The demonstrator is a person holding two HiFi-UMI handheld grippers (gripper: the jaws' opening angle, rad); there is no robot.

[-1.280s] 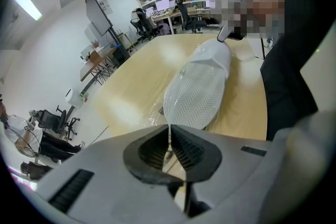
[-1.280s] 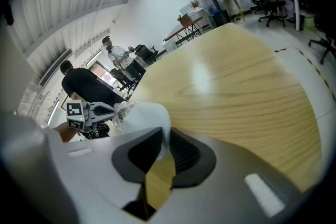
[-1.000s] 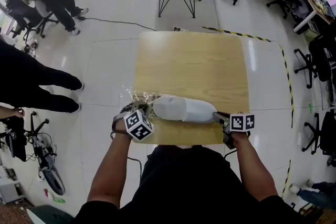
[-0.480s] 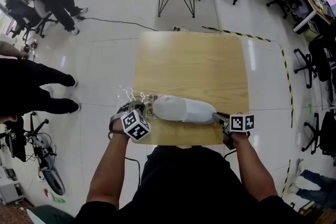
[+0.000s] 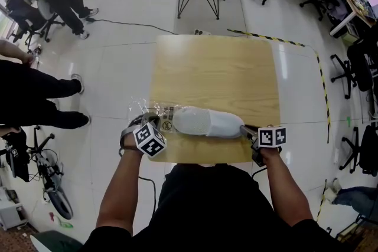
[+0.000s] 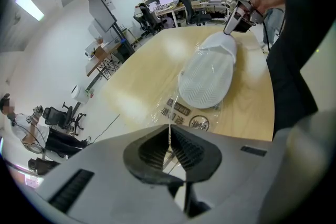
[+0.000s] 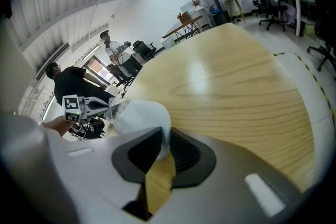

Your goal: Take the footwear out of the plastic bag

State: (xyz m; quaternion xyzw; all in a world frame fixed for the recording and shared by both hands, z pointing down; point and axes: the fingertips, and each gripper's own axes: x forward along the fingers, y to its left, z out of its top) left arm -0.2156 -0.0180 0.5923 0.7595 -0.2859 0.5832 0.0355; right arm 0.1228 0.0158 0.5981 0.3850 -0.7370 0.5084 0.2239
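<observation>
Underneath, wooden table (image 5: 215,74) on white floor (image 5: 118,62).

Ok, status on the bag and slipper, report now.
Left gripper shut on plastic bag edge. Right gripper shut on white slipper, opposite end. Slipper flat on table, one end inside the bag. Nothing in the way.

Head view overhead; gripper views facing each other across table (image 5: 215,74).

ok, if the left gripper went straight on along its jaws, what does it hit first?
The left gripper, shut on the plastic bag edge, meets more bag first, then probably the white slipper sole inside it.
</observation>
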